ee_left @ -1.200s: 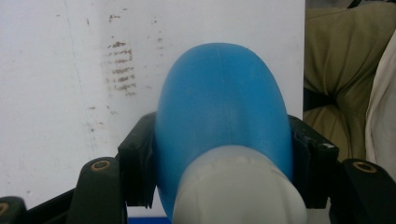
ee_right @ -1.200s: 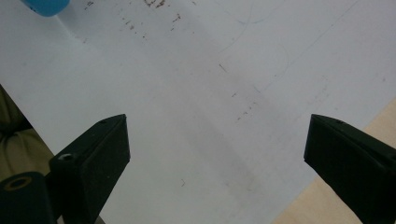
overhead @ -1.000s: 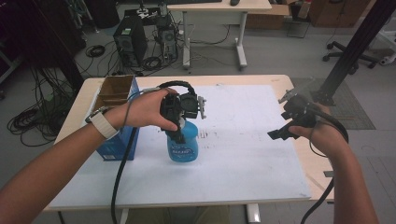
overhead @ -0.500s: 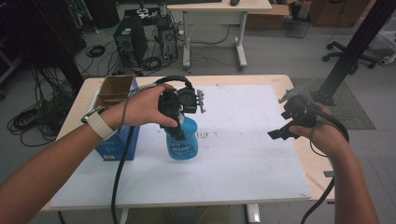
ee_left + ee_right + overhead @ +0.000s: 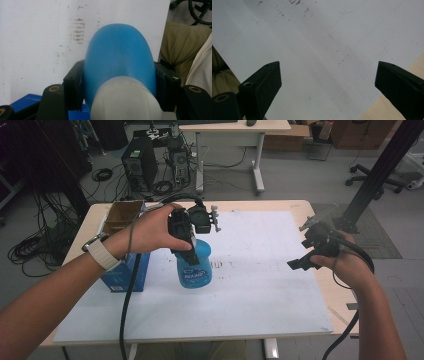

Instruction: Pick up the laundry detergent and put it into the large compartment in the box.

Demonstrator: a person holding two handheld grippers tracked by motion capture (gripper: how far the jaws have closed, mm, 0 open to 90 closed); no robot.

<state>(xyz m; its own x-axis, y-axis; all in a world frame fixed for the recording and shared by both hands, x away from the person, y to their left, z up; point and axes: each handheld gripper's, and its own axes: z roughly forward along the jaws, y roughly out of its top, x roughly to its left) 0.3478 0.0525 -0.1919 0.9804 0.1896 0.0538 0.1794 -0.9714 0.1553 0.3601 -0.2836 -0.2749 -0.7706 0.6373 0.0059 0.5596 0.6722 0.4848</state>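
Note:
A blue plastic bottle (image 5: 196, 269) with a pale neck (image 5: 125, 100) hangs upright just above the white board (image 5: 260, 290). My left gripper (image 5: 186, 245) comes down over its top and is shut on the bottle. In the left gripper view the black pads (image 5: 74, 85) press on both sides of the blue shoulder (image 5: 120, 55). My right gripper (image 5: 300, 264) hovers over the board's right side, well apart from the bottle. Its jaws stand wide open in the right gripper view (image 5: 327, 77), with bare board between them.
An open blue cardboard box (image 5: 122, 270) stands at the table's left, close beside the bottle. The white board covers most of the wooden table (image 5: 345, 305). Computer towers (image 5: 140, 167) and cables sit on the floor behind. Cables trail from both grippers.
My left gripper has risen a little with the blue bottle in it. The right gripper has stayed where it was.

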